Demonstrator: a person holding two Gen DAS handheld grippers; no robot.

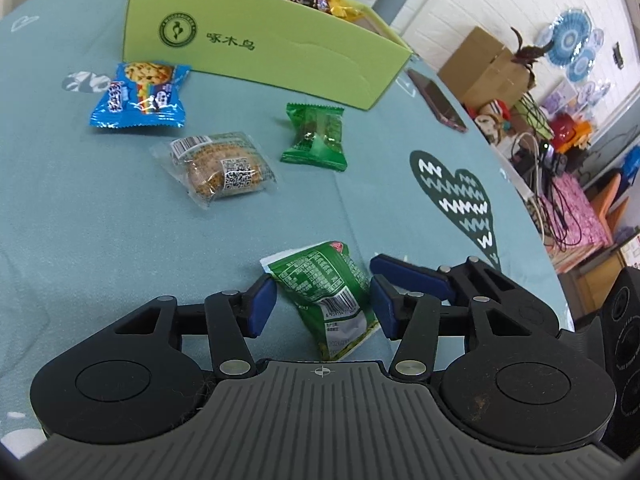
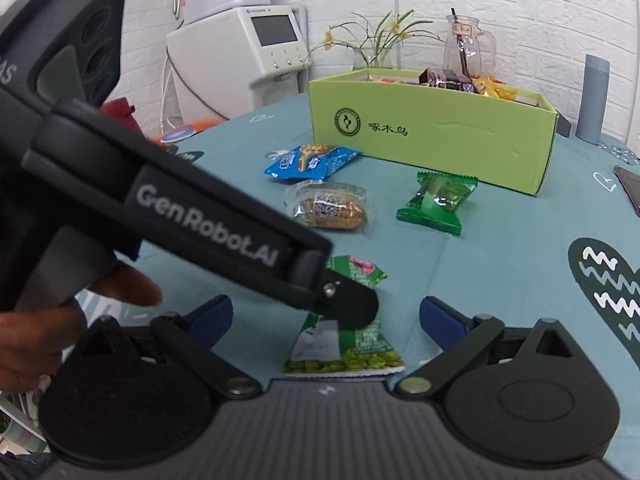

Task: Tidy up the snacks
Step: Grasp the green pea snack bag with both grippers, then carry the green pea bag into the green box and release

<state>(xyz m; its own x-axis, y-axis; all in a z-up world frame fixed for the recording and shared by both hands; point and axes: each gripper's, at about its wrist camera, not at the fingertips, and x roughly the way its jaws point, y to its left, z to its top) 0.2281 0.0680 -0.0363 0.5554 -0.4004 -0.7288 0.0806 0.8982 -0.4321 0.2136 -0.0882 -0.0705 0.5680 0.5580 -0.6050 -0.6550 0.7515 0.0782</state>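
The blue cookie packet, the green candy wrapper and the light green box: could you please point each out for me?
blue cookie packet [image 1: 140, 94], left wrist view, middle of its printed front.
green candy wrapper [image 1: 316, 136], left wrist view, centre of the wrapper.
light green box [image 2: 432, 136], right wrist view, bare front wall.

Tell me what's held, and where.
Left gripper pads flank the pea packet at mid-length; whether they press cannot be told. Right gripper holds nothing.
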